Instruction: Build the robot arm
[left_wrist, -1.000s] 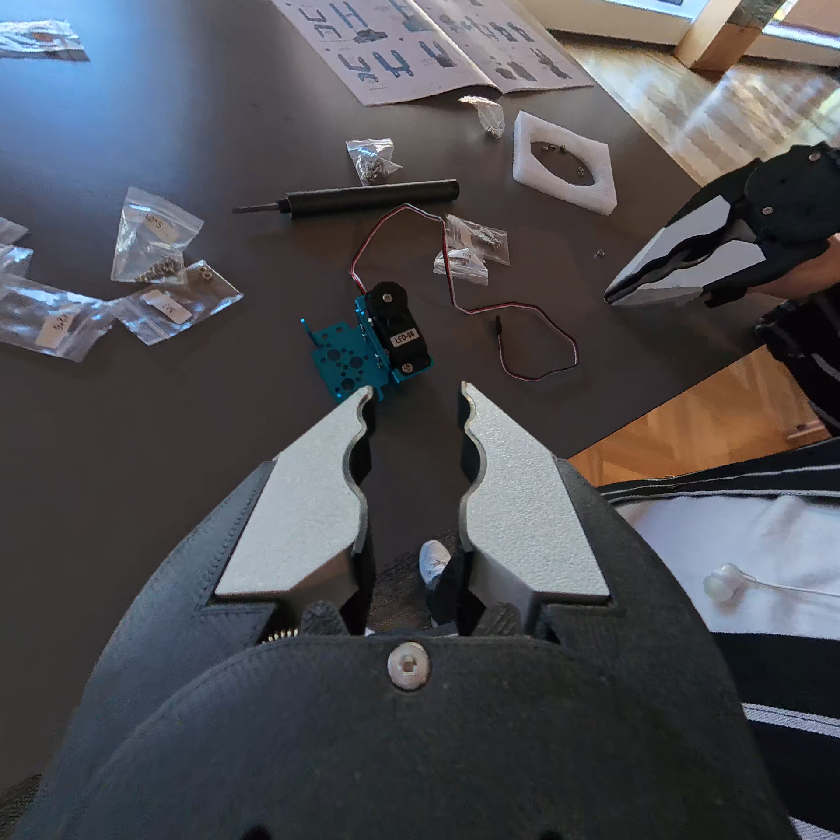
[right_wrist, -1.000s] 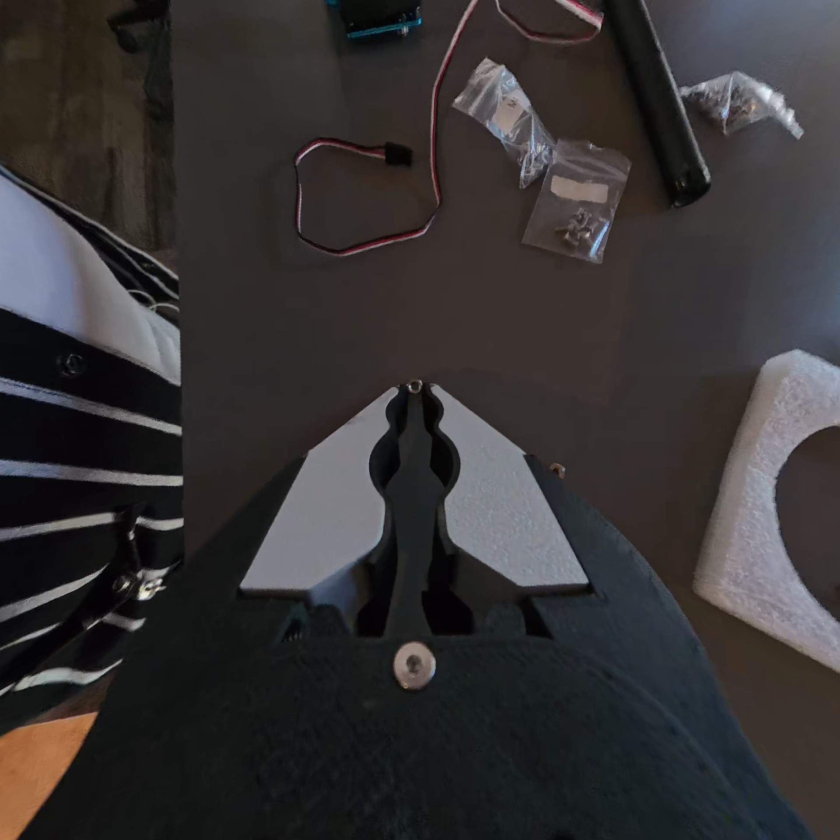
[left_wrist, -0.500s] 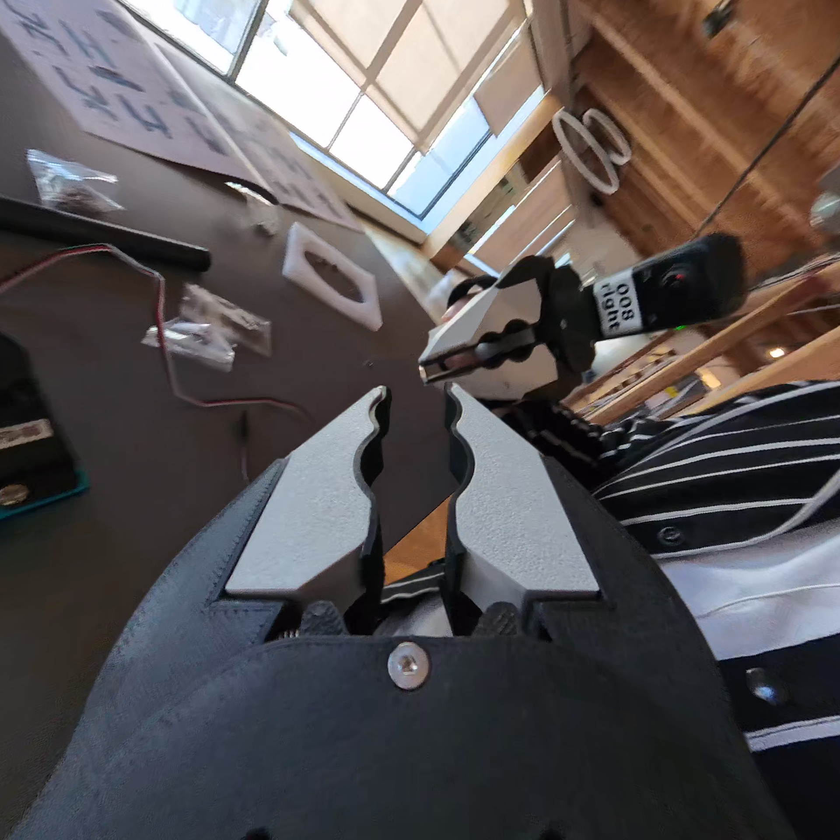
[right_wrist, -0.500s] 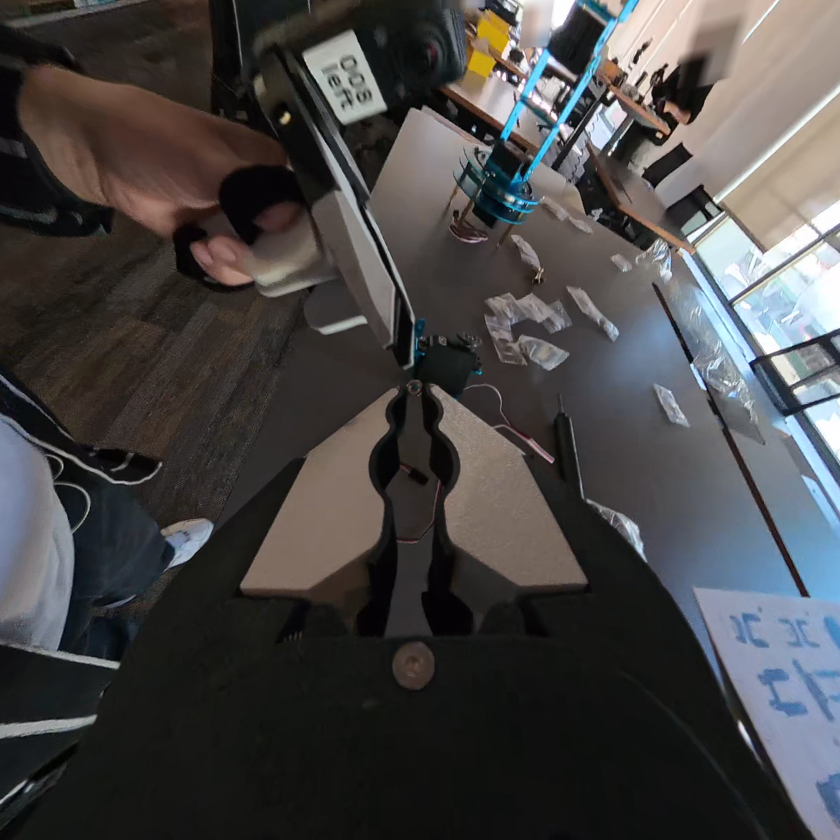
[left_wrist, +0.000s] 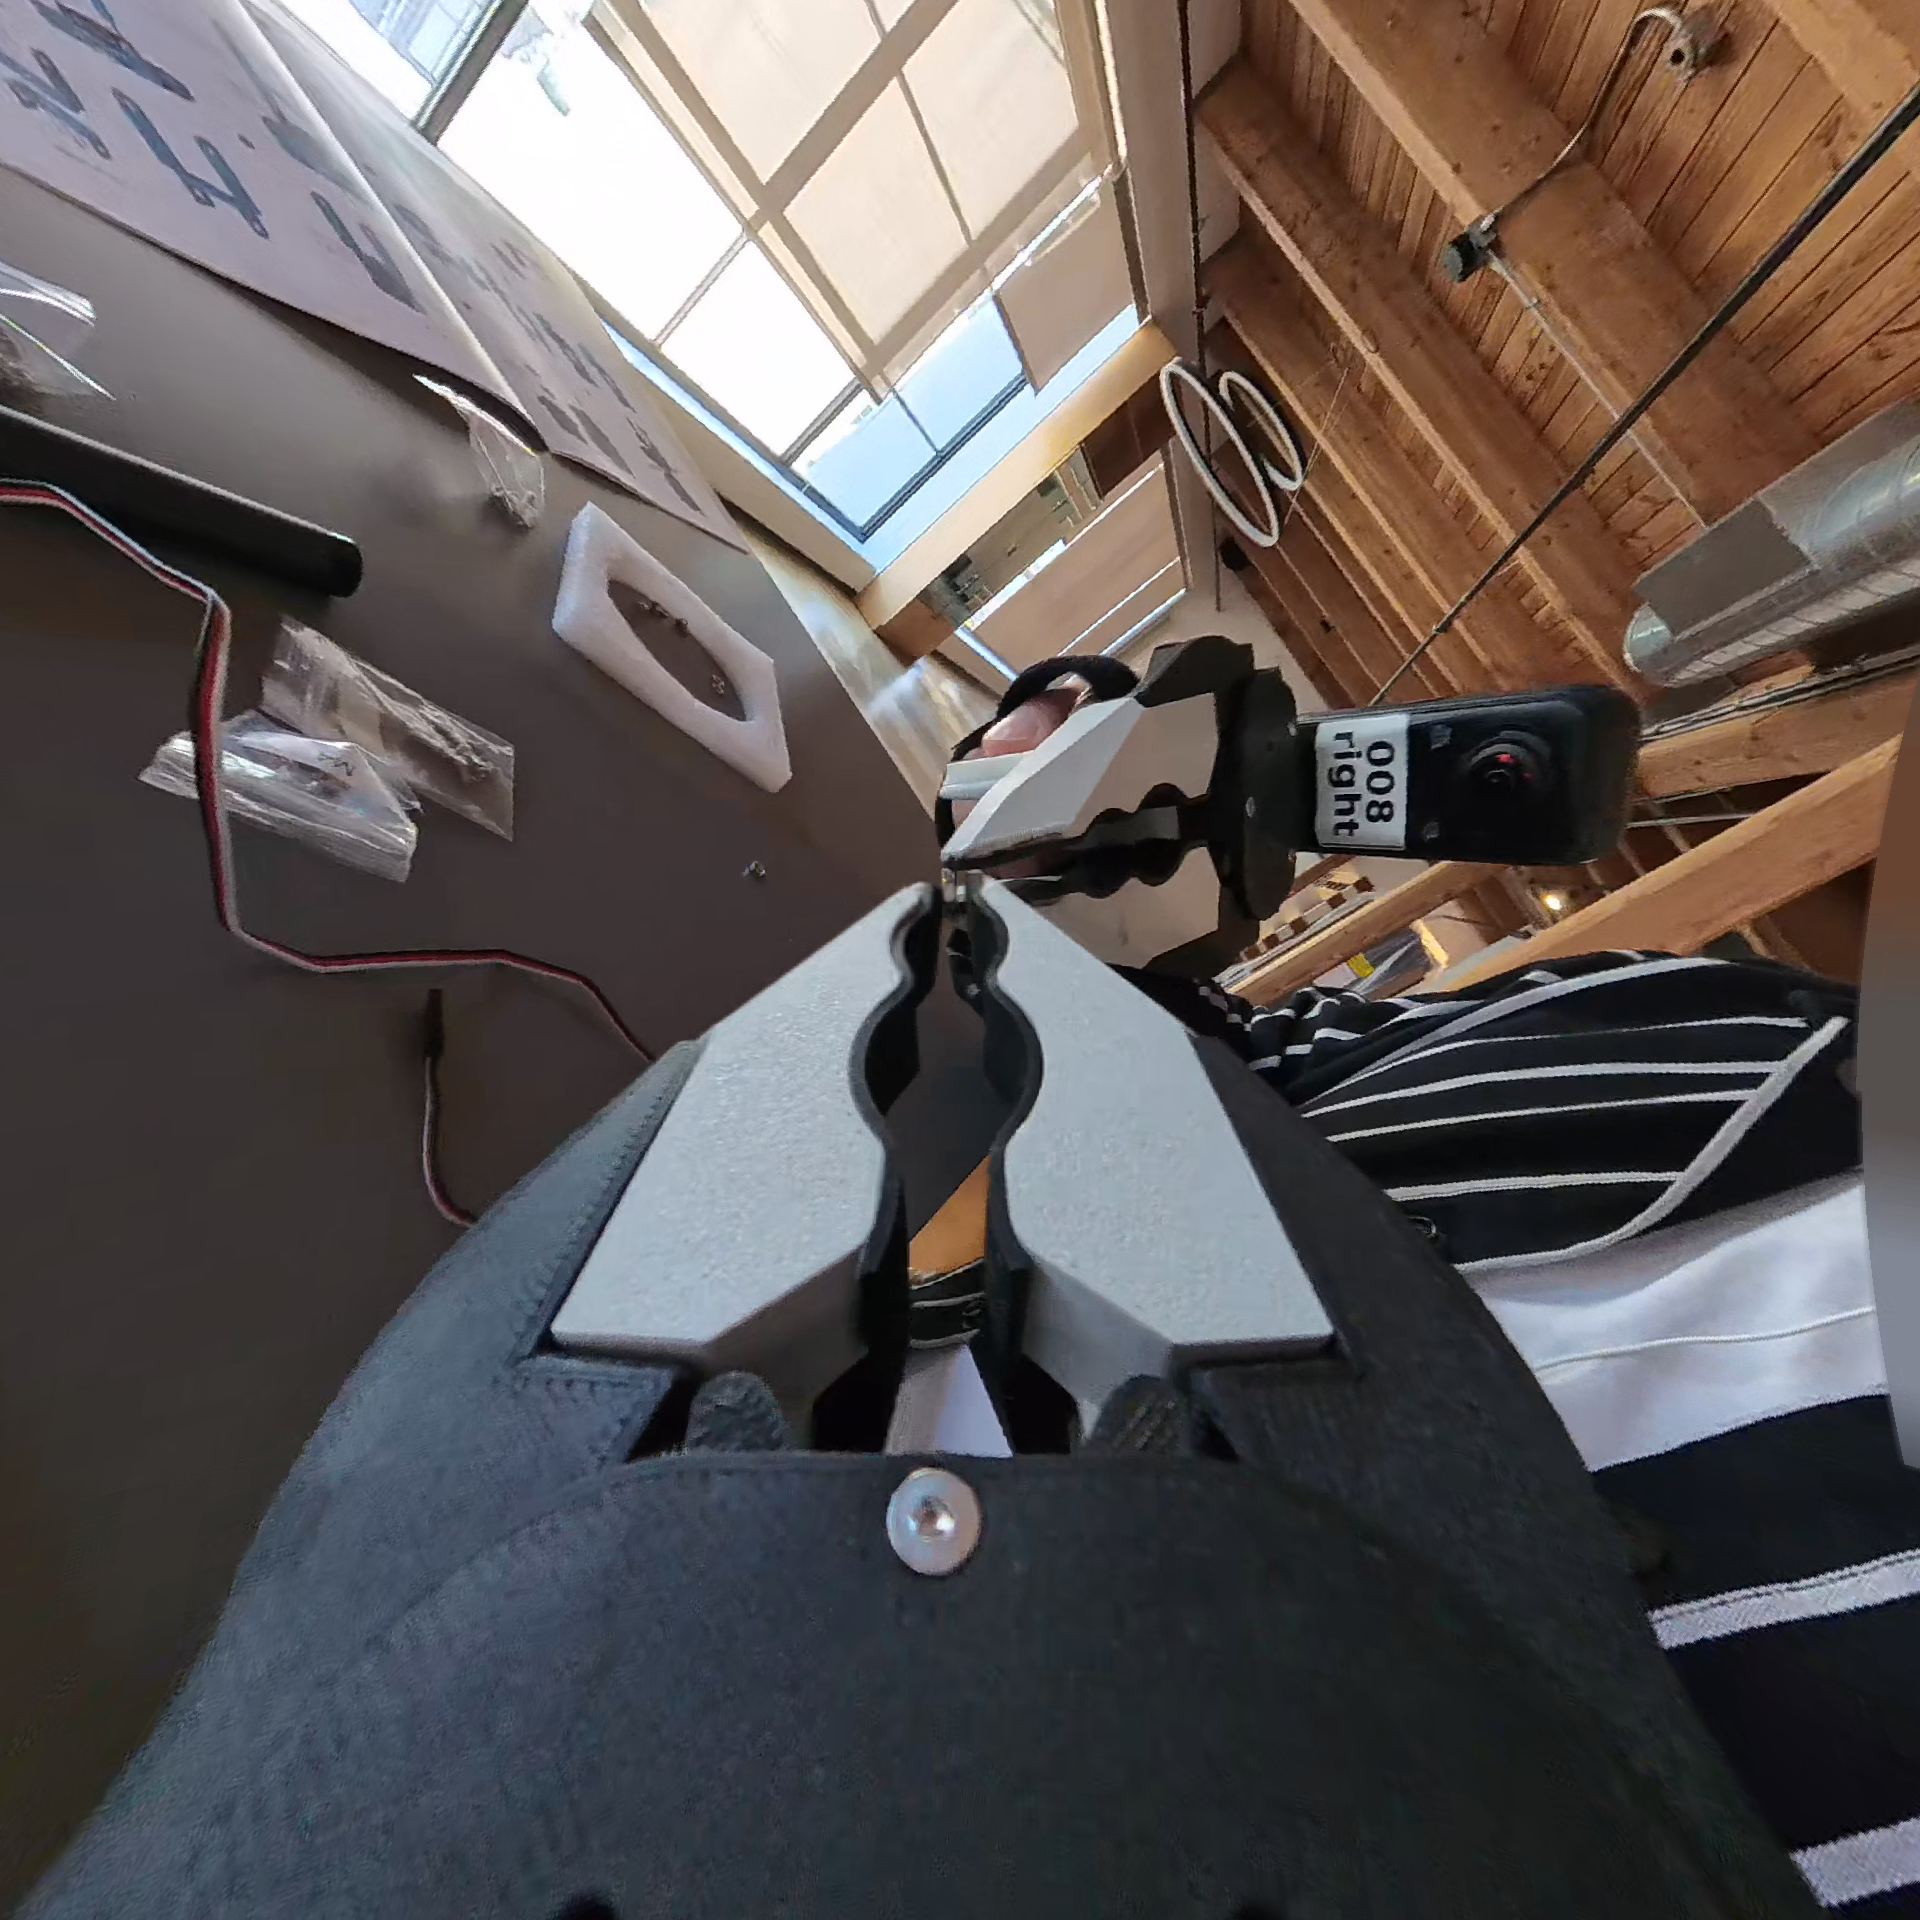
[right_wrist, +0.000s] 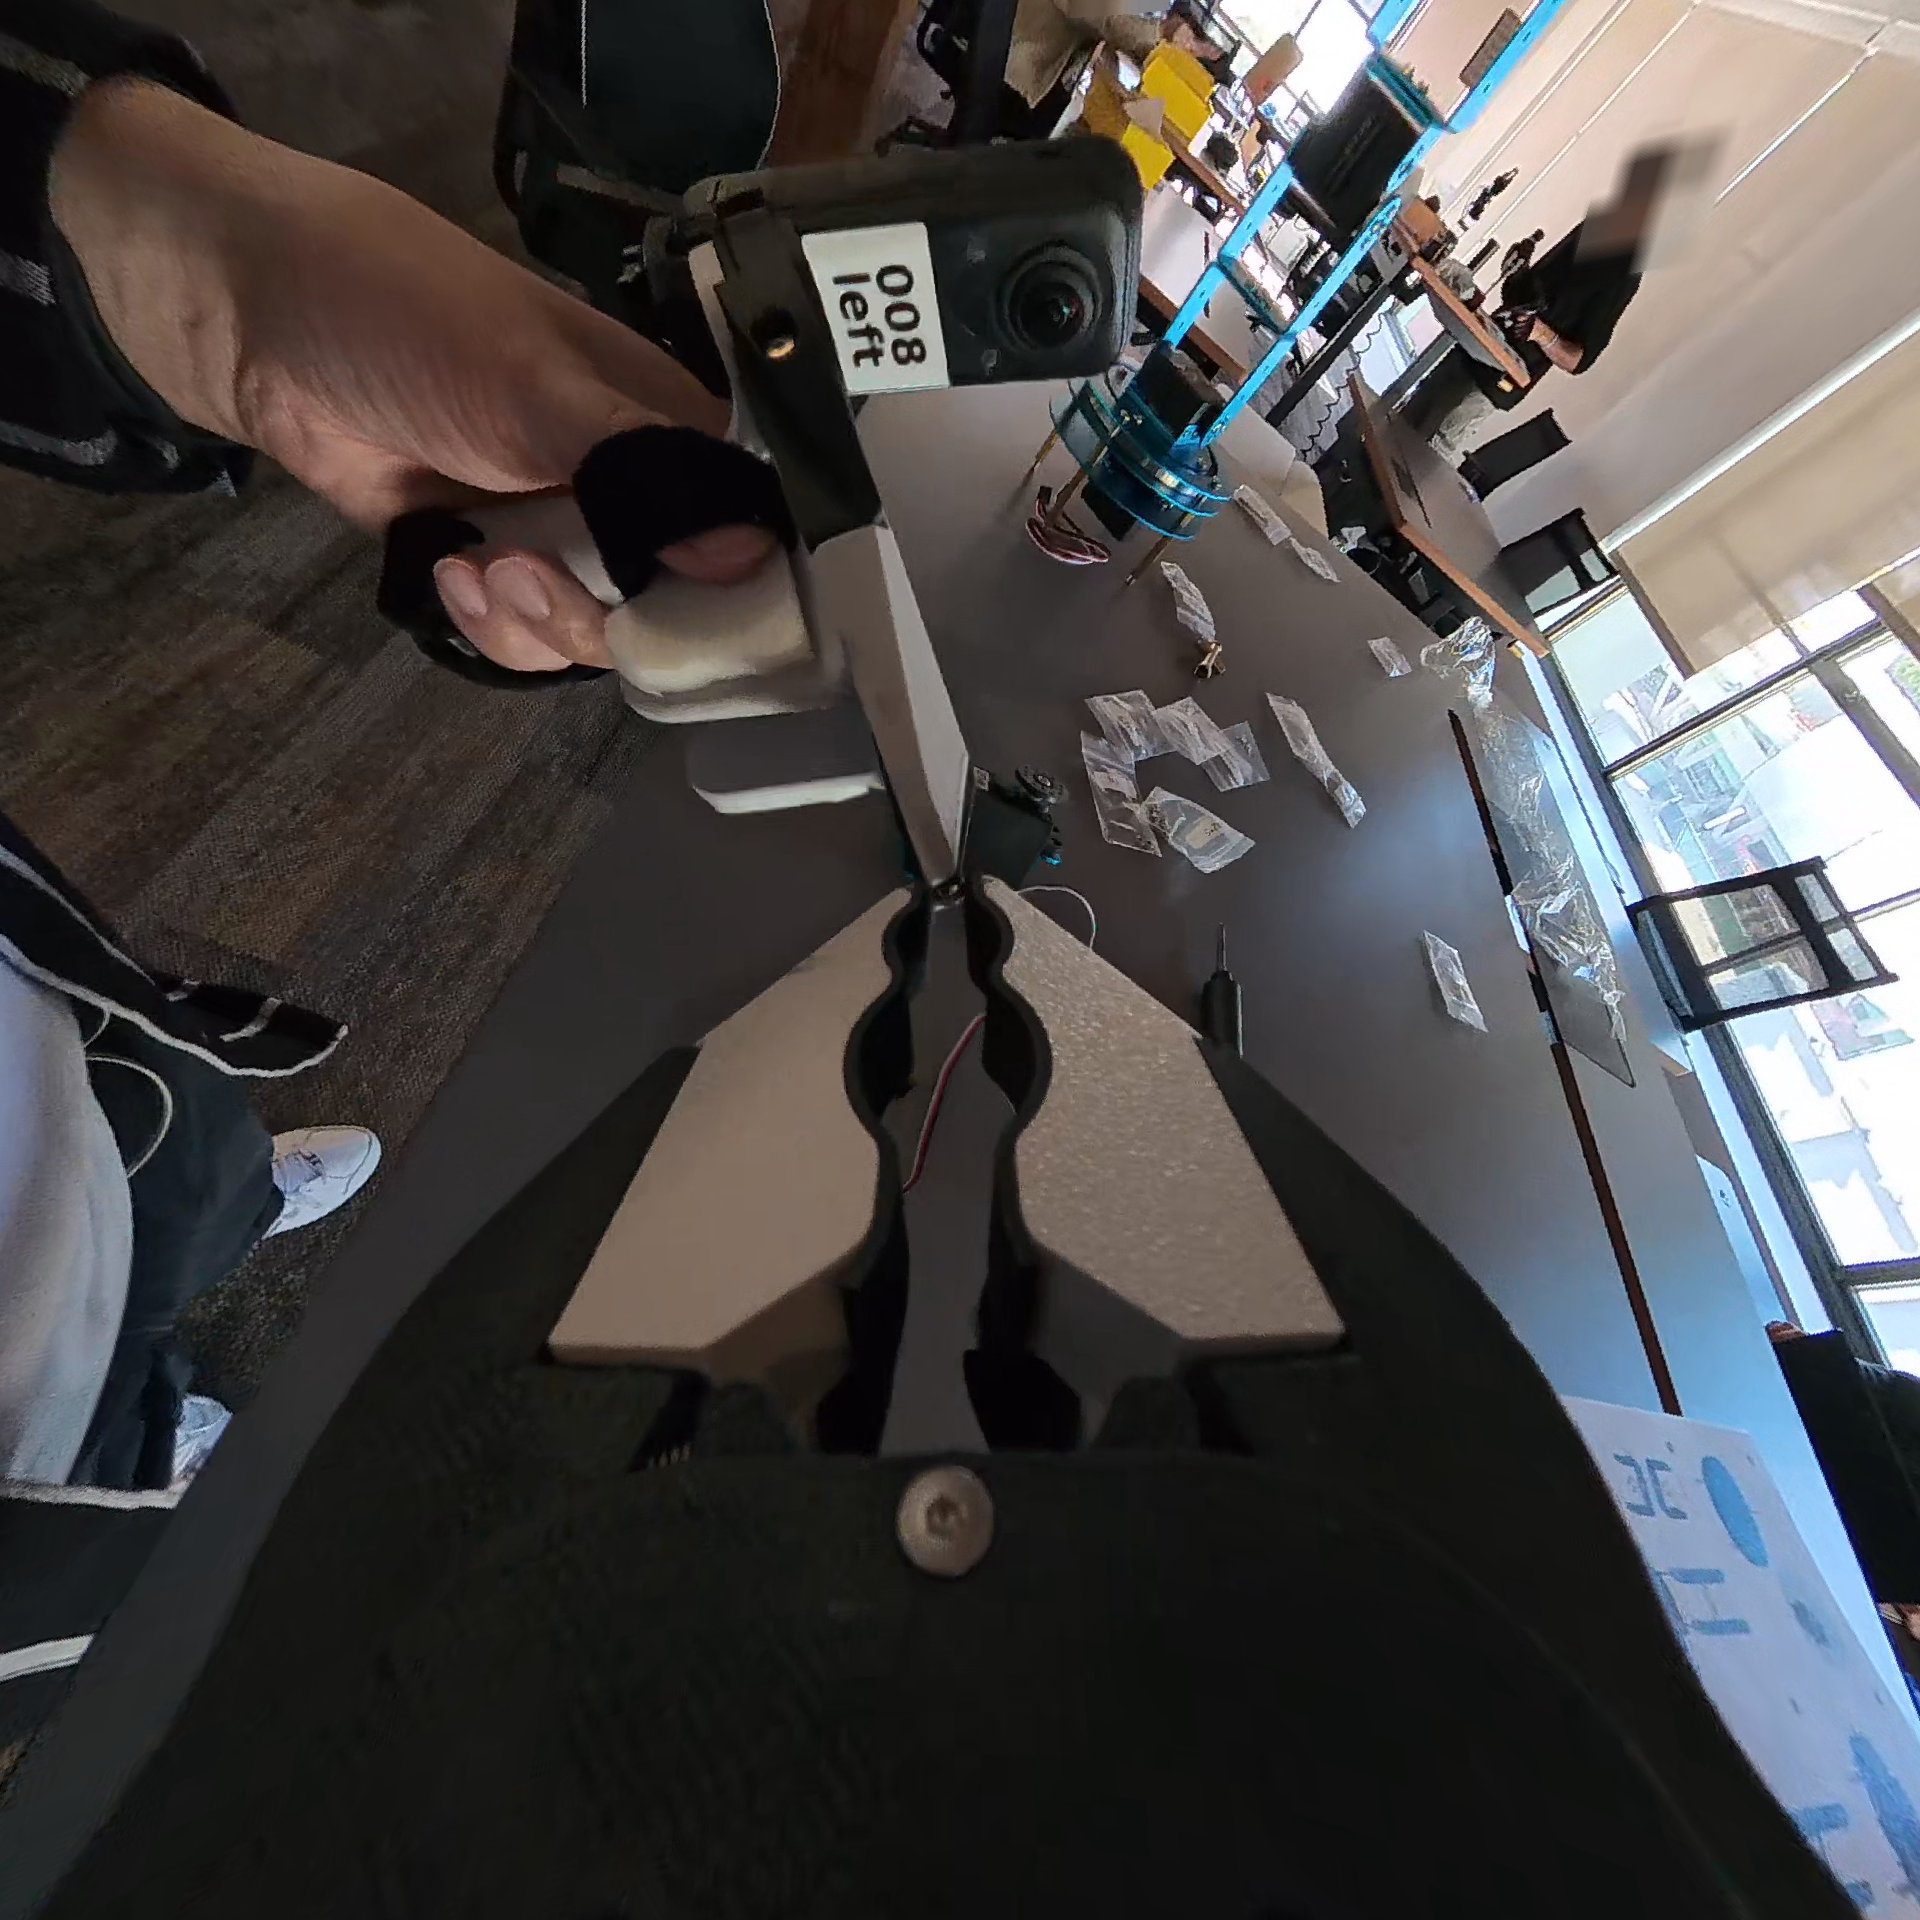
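Observation:
A small silver screw sits between the tips of my left gripper, whose jaws are nearly together on it. My right gripper meets it tip to tip from the right, above the table edge. In the right wrist view the same screw sits between my right gripper's tips, with the left gripper coming down onto it edge-on from a person's hand. Both pairs of jaws pinch the screw. A black servo on a blue bracket lies on the dark table behind them.
The servo's red-white-black wire, a black screwdriver, a white foam frame, small parts bags and a printed sheet lie on the table. A blue round assembly stands farther along. The person's striped top is close on the right.
Both grippers lifted off the table and swung to face each other. The left gripper, open before, has closed onto the screw held at the right gripper's tips.

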